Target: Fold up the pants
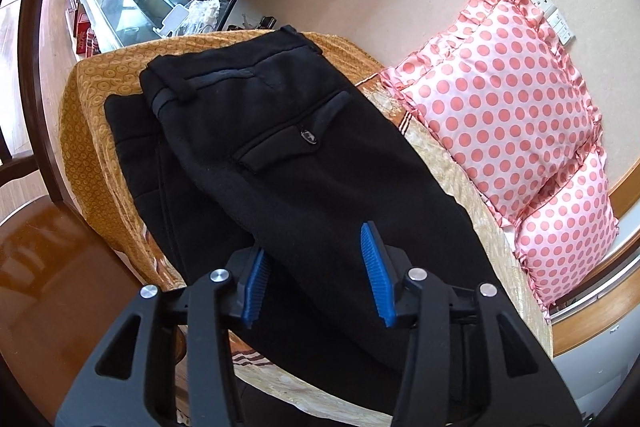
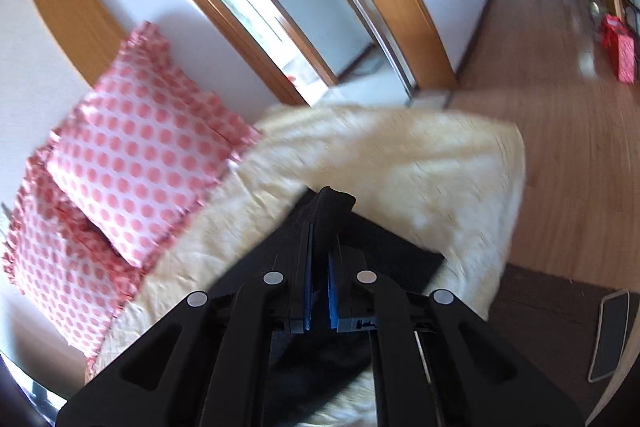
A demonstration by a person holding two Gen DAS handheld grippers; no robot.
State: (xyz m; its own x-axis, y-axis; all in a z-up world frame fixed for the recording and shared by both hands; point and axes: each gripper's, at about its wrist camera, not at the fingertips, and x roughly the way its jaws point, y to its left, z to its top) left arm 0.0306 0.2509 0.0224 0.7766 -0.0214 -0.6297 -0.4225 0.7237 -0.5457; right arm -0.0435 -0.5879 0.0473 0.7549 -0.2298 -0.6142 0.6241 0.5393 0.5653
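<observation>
Black pants lie on a cloth-covered seat, waistband and buttoned back pocket toward the far end, one half laid over the other. My left gripper is open just above the pants' leg part, its blue pads apart with black fabric between and beneath them. In the right wrist view my right gripper is shut on a fold of the pants, which sticks up between the pads and is lifted off the cream cover; more black cloth trails to the right.
Two pink polka-dot pillows lean on the wall at the right, also in the right wrist view. An orange patterned cloth covers the far seat end. A dark wooden table is at left. A cream cover and wood floor are beyond.
</observation>
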